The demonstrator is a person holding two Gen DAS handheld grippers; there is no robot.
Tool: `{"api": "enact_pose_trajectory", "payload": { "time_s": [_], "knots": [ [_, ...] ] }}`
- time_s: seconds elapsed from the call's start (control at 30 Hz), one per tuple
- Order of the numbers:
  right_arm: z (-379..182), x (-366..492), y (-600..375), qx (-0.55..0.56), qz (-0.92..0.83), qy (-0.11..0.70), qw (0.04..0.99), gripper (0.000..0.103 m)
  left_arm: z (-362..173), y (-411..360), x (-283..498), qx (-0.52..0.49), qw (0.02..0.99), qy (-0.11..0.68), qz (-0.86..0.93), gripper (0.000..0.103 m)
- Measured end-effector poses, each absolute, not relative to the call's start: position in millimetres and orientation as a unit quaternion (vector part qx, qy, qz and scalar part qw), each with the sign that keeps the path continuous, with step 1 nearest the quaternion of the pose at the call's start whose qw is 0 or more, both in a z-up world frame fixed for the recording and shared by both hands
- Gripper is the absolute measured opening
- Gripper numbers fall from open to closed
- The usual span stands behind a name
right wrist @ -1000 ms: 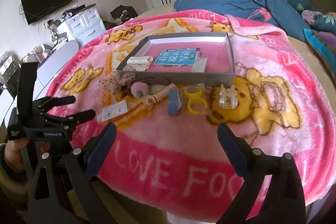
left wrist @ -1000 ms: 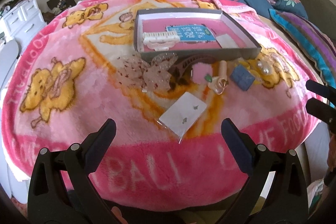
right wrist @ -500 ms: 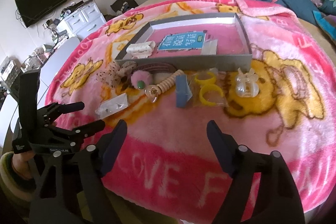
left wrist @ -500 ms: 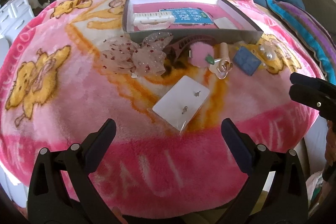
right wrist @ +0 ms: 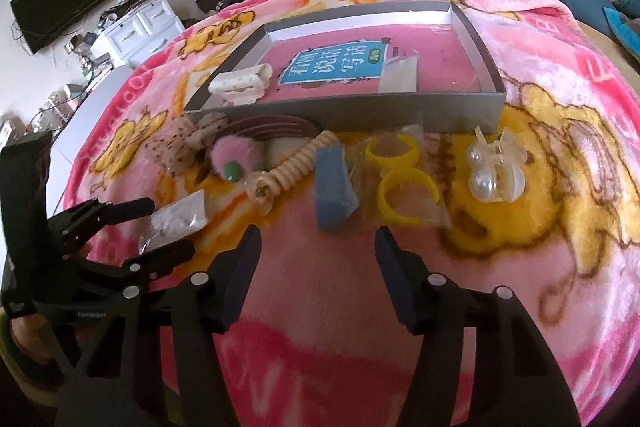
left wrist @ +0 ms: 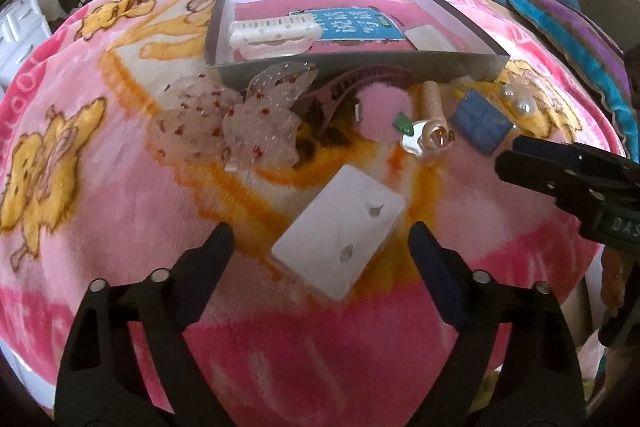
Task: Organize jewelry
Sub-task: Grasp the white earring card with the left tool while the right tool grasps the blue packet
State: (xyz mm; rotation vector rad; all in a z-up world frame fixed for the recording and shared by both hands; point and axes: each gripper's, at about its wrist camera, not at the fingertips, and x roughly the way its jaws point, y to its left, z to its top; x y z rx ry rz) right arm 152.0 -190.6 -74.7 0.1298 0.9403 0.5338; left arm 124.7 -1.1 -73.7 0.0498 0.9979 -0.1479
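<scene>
Blanket: pink, with yellow bears, spread under both grippers and everything else.
Tray: grey, shallow, well ahead of both grippers; inside it a teal printed card, a white comb-like clip at its left end and a small white packet.
Left gripper: jaws have just been closing a little and stand wide; they hang over the earring card without touching it.
Right gripper: jaws have just been closing and stand at a middling gap, nothing between the pads; the blue pad lies just ahead of the tips.
Earring card: white, in a clear sleeve, two studs on it, lying tilted just ahead of the left tips, partly between them.
Bow: sheer, red-dotted, ahead and left of the left gripper, against the tray's near wall.
Headband: dark, ribbed, beside the bow.
Pompom: pink, fluffy, by the headband.
Blue pad: flat on the blanket.
Yellow rings: two, bagged, ahead and right of the right tips.
Pearl clip: clear, further right.
Coil tie: beige, left of the blue pad.
</scene>
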Motion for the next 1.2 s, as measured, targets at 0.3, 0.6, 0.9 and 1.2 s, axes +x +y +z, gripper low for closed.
{"api": "enact_pose_trajectory", "payload": {
  "time_s": [0.3, 0.6, 0.9, 1.2],
  "knots": [
    [-73.0, 161.9, -178.8, 0.073, 0.237, 0.435, 0.865, 0.054, -79.0, -18.2, 122.0, 0.055, 0.873, 0.476, -0.096, 0.042],
    [-76.7, 162.4, -171.4, 0.077, 0.204, 0.42, 0.881, 0.03, -73.0, -4.8, 110.3, 0.033, 0.877, 0.47, -0.094, 0.039],
    [-65.2, 143.4, -181.4, 0.085, 0.234, 0.411, 0.877, 0.029, -54.9, 13.5, 101.5, 0.007, 0.886, 0.458, -0.079, 0.039],
    [-46.4, 117.3, -189.3, 0.087, 0.263, 0.401, 0.873, 0.027, -34.4, 25.5, 91.9, -0.003, 0.897, 0.439, -0.06, 0.04]
  ]
}}
